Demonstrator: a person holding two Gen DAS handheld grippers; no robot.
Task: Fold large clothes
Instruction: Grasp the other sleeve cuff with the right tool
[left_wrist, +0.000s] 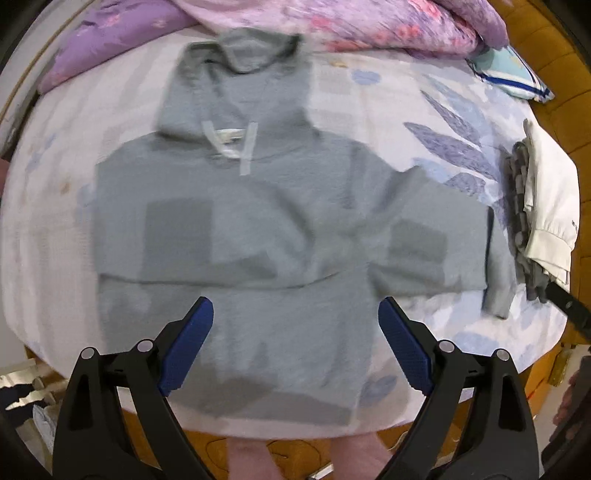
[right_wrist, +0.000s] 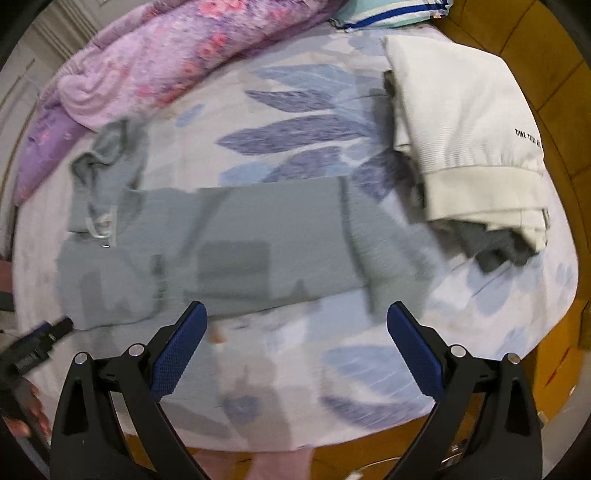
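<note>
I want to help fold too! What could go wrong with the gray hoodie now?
The gray hoodie hangs slightly over the bed's near edge, so a tug might slide it off. Its right sleeve lies close to the folded white garment, so swinging it in could mess that pile. Both grippers are open, holding nothing.

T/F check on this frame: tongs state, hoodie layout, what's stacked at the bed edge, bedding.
1. Both tongs are open and hold nothing. True: left tongs and right tongs are spread wide above the bed.
2. The grey hoodie is already folded into a compact square. False: it lies spread flat, with one sleeve stretched out to the side.
3. A folded white garment sits on top of a darker grey one. True.
4. The hoodie's hood points toward the person. False: the hood points away, toward the pink floral quilt.
5. The bedsheet is plain white. False: it has a blue leaf print.
</note>
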